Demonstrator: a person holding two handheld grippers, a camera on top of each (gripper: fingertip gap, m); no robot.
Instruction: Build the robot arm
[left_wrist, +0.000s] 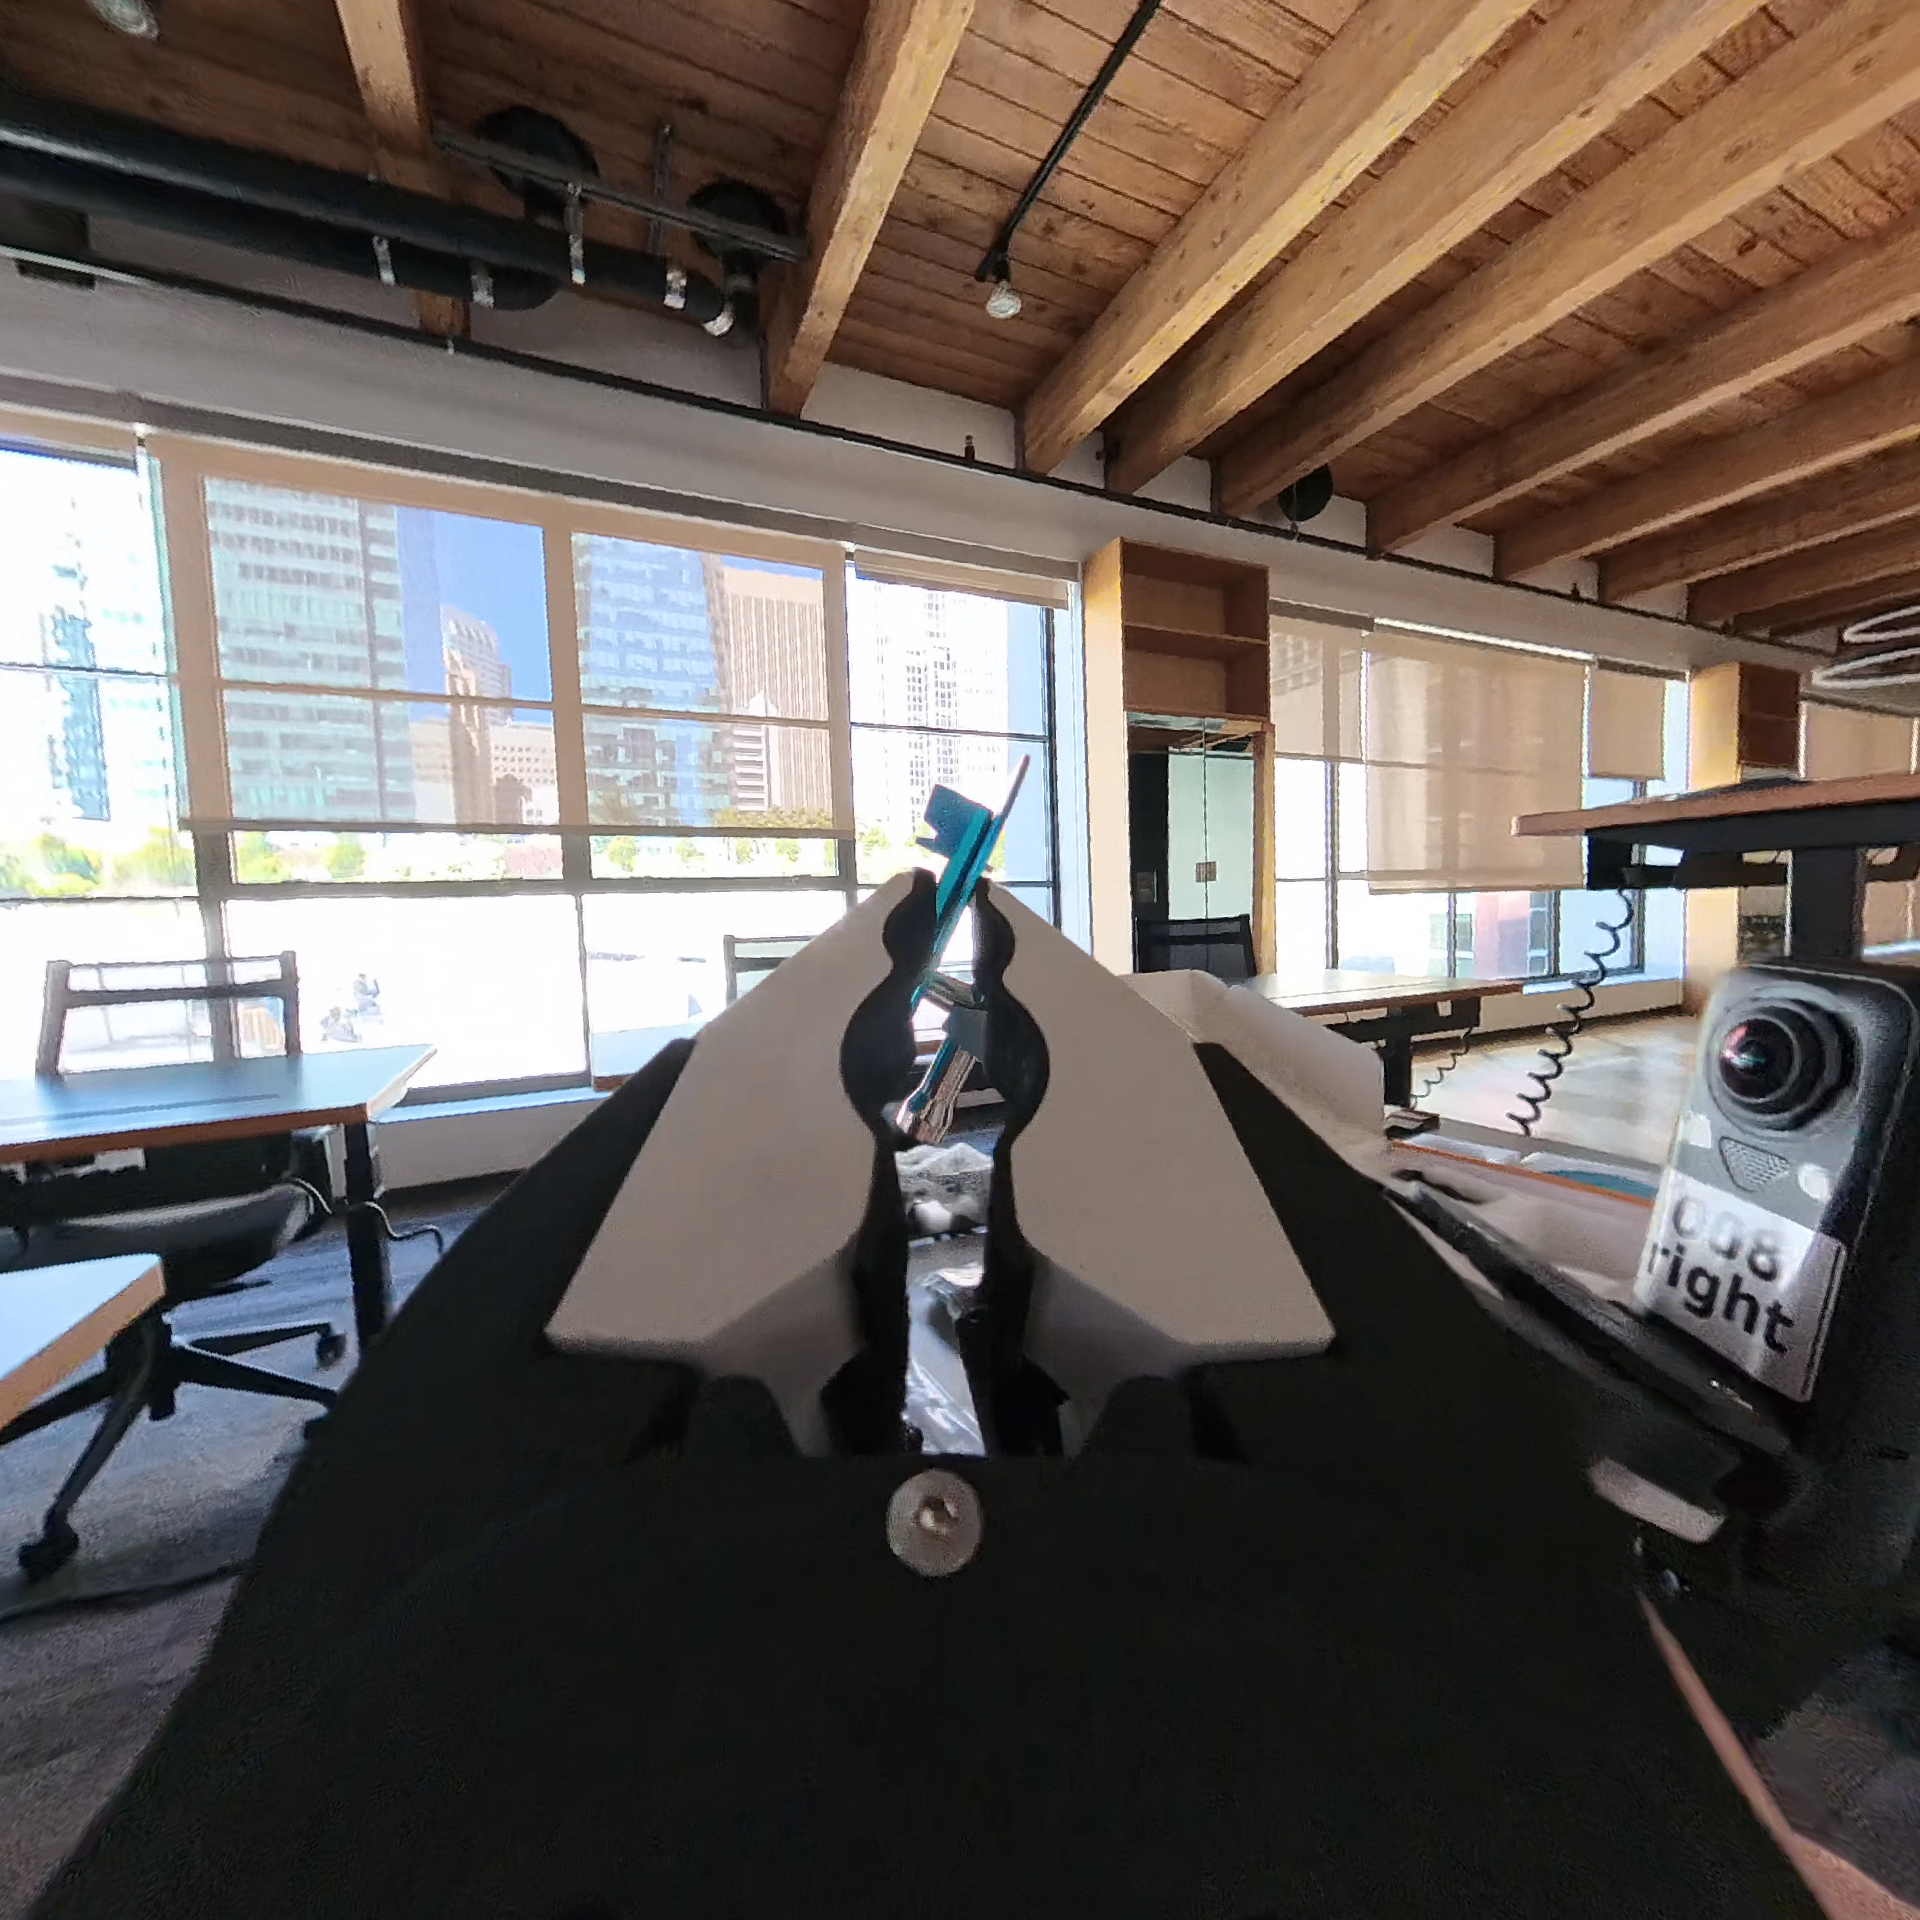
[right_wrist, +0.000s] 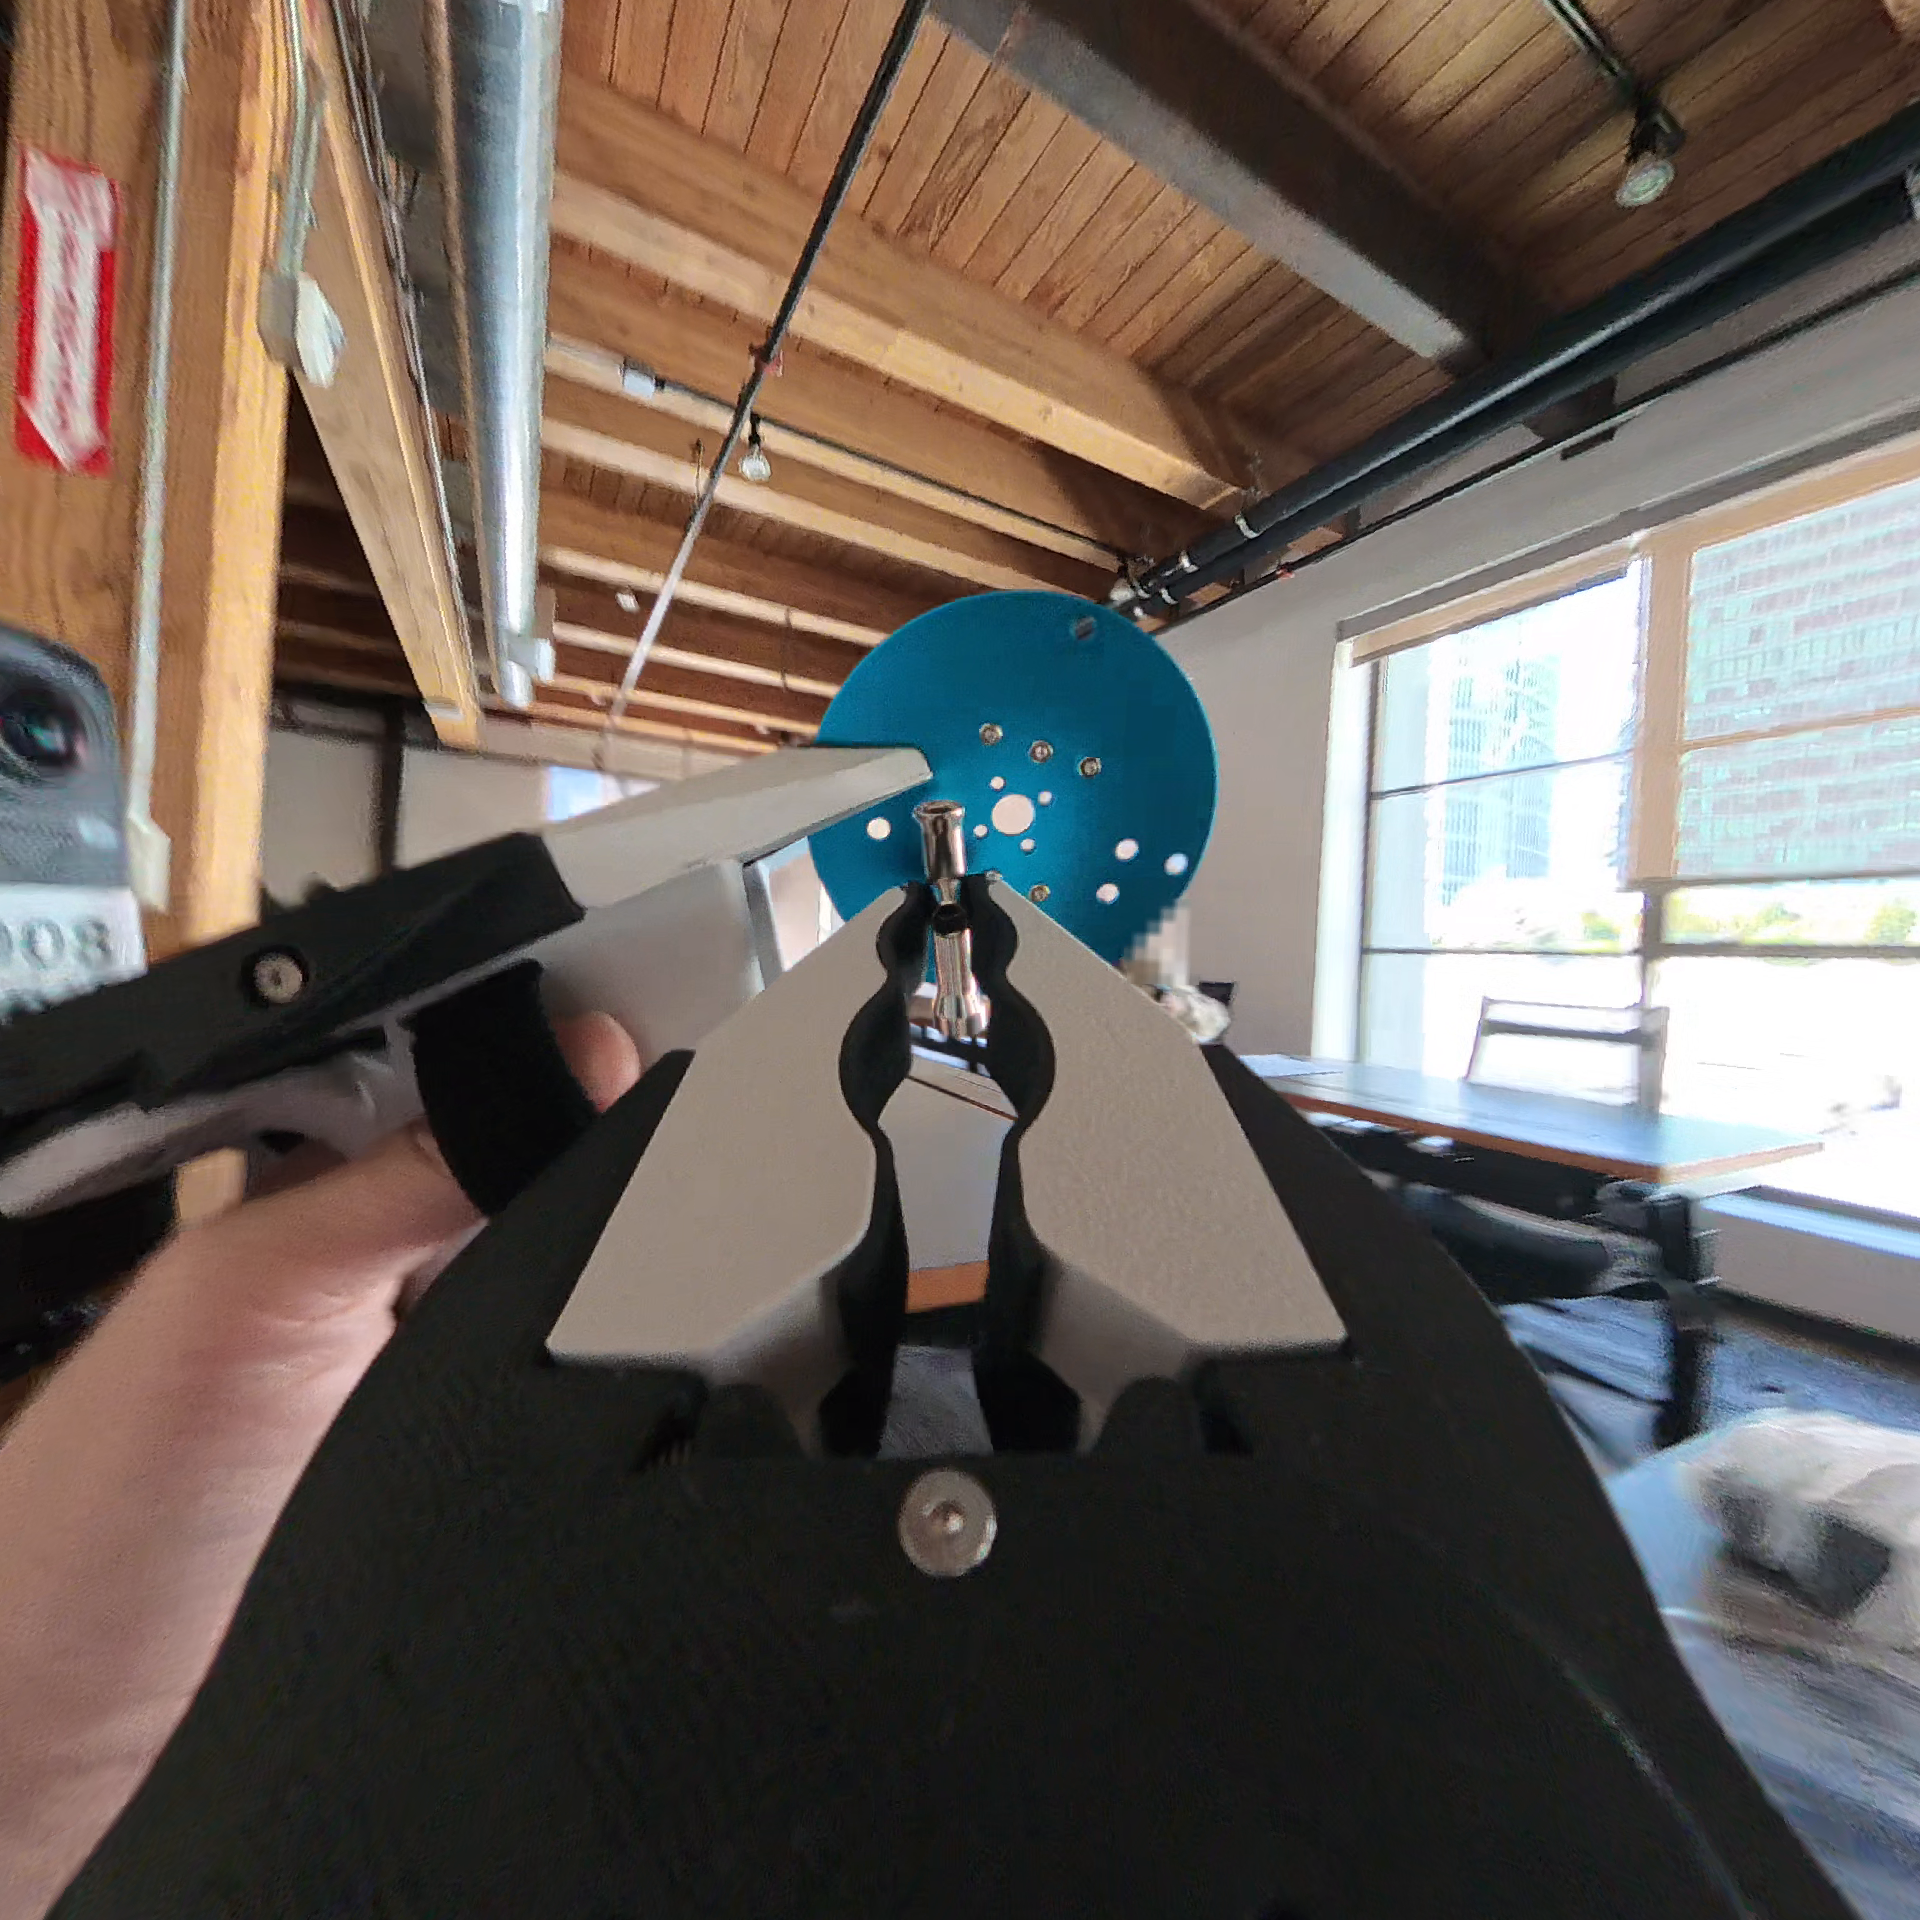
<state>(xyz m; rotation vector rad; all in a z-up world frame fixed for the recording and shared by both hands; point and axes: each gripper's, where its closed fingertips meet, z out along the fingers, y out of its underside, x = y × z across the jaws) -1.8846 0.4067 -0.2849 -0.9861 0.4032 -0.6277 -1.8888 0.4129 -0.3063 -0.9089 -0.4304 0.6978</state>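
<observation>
The right gripper (right_wrist: 948, 894) pinches one small silver socket tool (right_wrist: 943, 862) between nearly closed jaws, its tip close to one round blue perforated disc (right_wrist: 1081, 727). The left gripper (left_wrist: 948, 894), jaws clamped, holds that disc edge-on in mid-air. Several small fasteners already sit in the disc; other holes are empty.

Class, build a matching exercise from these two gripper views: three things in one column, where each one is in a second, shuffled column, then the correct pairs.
Things
1. blue round plate
2. silver metal tool
3. dog

Places
A. low at the right edge of the right wrist view
B. clamped in the left gripper
C. clamped in the right gripper

Pairs: 1-B, 2-C, 3-A
</observation>
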